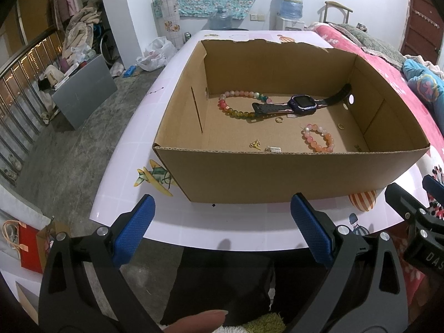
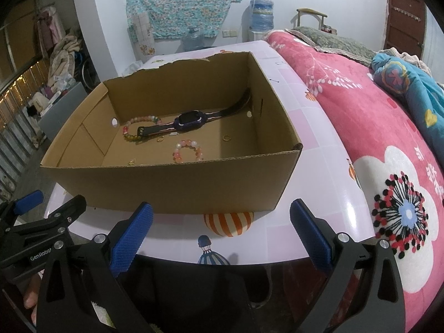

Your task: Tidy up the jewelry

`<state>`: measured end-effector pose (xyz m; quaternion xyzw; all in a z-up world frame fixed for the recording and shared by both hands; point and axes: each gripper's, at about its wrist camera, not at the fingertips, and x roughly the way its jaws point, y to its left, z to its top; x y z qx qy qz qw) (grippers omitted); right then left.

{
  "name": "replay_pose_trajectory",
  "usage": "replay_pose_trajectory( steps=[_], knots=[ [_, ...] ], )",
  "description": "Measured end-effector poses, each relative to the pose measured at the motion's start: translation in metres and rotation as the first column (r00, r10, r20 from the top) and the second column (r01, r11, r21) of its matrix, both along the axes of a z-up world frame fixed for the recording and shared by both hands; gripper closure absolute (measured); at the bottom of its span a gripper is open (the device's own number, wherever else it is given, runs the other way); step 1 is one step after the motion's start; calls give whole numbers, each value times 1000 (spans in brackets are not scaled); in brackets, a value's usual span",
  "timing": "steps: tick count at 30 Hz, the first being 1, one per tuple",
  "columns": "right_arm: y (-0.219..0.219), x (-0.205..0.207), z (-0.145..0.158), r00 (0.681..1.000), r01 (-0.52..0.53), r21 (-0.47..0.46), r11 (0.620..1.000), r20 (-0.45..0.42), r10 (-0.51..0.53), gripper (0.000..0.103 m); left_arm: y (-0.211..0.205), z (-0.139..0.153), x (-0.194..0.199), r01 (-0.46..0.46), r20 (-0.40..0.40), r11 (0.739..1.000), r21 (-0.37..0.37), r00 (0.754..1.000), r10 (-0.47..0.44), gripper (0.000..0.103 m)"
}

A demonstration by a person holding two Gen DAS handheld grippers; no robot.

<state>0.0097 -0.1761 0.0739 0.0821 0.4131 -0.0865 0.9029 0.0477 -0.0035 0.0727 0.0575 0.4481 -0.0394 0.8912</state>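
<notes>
Jewelry lies scattered on the floor of an open cardboard box [image 1: 277, 177] on the tabletop [image 1: 222, 222]: a long bead bracelet [image 1: 236, 108] and a watch [image 1: 302, 105] toward the far side, a pink bead bracelet [image 1: 319, 137] and small gold pieces [image 1: 255, 144] nearer. Judging from this, reaching over the near wall and pinching one piece at a time would work best, beads before tiny rings. The left tongs [image 1: 222, 222] and right tongs [image 2: 222, 227] both hover spread wide and empty, short of the box.

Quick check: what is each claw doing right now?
Left claw: open, holding nothing.
Right claw: open, holding nothing.
</notes>
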Motion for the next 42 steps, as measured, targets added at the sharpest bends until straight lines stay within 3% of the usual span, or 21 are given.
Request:
replay_pose_trajectory(
  steps=[42],
  knots=[
    [-1, 1, -1, 1000, 1, 5, 1000, -4, -1, 7, 9, 1, -6, -9, -12, 1000, 3, 1000, 9, 8]
  ],
)
